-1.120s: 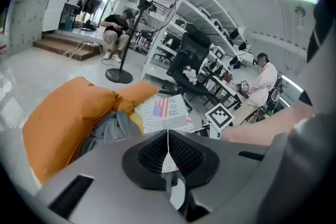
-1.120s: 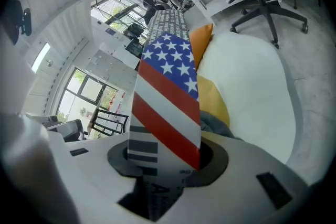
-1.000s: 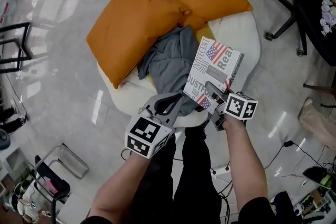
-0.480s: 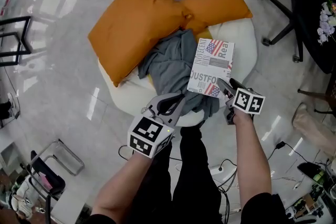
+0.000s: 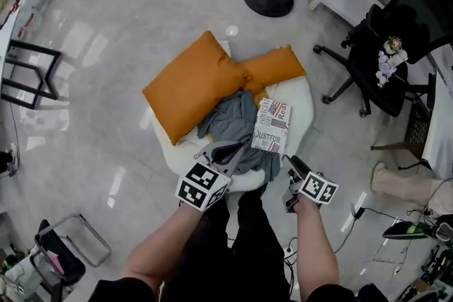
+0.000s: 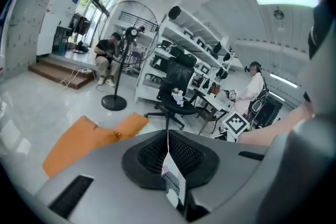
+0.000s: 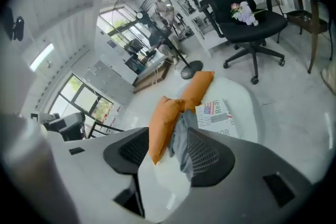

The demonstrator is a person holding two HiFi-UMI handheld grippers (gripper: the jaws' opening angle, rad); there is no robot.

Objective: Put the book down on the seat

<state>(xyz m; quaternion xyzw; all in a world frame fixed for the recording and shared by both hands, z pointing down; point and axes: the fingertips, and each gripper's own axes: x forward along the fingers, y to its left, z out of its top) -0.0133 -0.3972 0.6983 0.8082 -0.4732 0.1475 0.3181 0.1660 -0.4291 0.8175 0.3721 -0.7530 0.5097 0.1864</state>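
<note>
book (image 5: 271, 134) on seat (image 5: 303, 104), beyond right jaws — just-narrowed

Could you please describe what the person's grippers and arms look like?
Both the left gripper and right gripper are grey, with black mesh-textured pads. Each bears a white cube of black square markers. Forearms are bare below dark sleeves.

bright even light glares off the glossy floor (image 5: 85, 81); gripper views warp, darkening at edges.
</note>
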